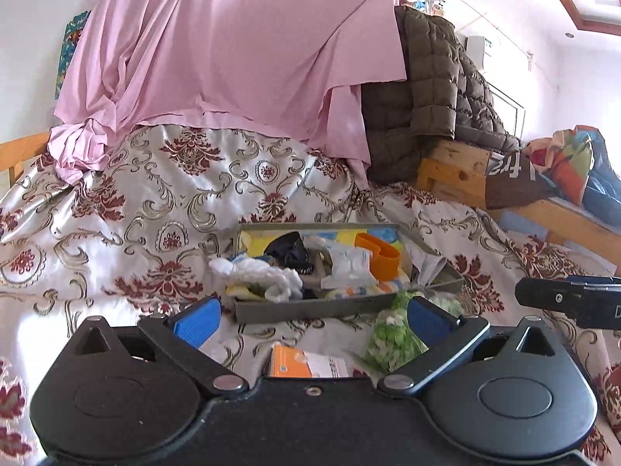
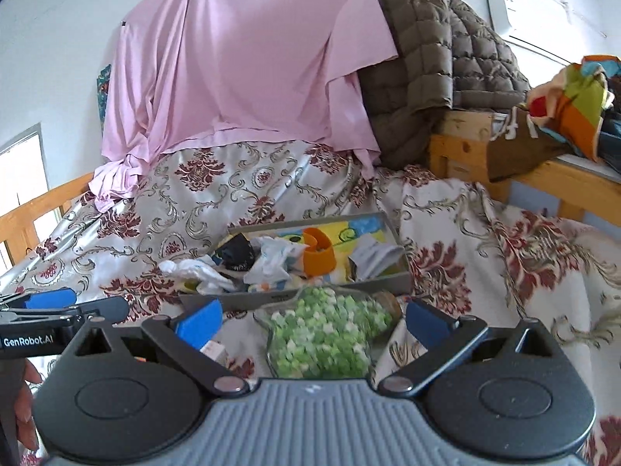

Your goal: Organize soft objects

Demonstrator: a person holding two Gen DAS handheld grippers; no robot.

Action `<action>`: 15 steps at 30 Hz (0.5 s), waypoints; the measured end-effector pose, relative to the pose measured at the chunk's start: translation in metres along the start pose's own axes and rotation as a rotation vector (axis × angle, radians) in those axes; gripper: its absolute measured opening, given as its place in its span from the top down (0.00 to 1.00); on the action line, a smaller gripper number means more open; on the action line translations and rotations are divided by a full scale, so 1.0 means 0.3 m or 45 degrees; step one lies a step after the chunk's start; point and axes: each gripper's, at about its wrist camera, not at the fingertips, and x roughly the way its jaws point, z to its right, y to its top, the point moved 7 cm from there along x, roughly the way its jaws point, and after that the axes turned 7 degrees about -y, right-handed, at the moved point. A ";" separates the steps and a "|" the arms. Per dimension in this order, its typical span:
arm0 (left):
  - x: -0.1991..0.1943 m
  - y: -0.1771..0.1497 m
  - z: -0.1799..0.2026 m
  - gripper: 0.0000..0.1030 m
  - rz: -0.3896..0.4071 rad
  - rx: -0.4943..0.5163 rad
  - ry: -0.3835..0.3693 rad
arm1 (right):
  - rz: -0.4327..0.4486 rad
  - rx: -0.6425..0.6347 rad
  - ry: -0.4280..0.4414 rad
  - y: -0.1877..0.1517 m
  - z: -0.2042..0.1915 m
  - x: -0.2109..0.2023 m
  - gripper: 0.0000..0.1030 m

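Socks and small cloths (image 1: 271,272) lie heaped in a shallow grey tray (image 1: 310,306) that sits on a bed covered by a cream bedspread (image 1: 136,213) with dark red and gold floral scrolls. Among the tray's contents are a white knitted piece spilling over the near left rim, a dark bundle (image 1: 289,250) toward the back, a pale crumpled cloth in the middle, and an orange cup-like piece (image 1: 382,254) toward the right. Just in front of the tray lies a clear bag of small green and white pieces (image 2: 322,334), and beside it, nearer the left camera, an orange and white box (image 1: 306,361). The left hand-held gripper (image 1: 310,314) is spread wide with nothing between its blue pads, hovering short of the tray's near edge. The right hand-held gripper (image 2: 314,320) is likewise released, jaws wide, with the green bag lying on the bed between and below its fingers, not pressed by them. Each gripper shows at the edge of the other's view, side by side. A hand (image 2: 25,407) grips the left tool's handle at the lower left of the right wrist view. Behind the bed, a pink sheet (image 1: 233,46) drapes down, with a brown quilted jacket (image 1: 434,93) on a wooden frame (image 1: 458,171) beside it.
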 end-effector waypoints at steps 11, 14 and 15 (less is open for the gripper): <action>-0.054 -0.093 0.006 0.01 -0.039 -0.038 0.039 | 0.009 0.042 -0.043 -0.074 0.028 -0.062 0.00; -0.064 -0.106 0.004 0.01 -0.041 -0.043 0.052 | 0.005 0.066 -0.046 -0.088 0.034 -0.070 0.00; -0.068 -0.108 0.004 0.01 -0.038 -0.045 0.057 | 0.004 0.070 -0.048 -0.092 0.034 -0.072 0.00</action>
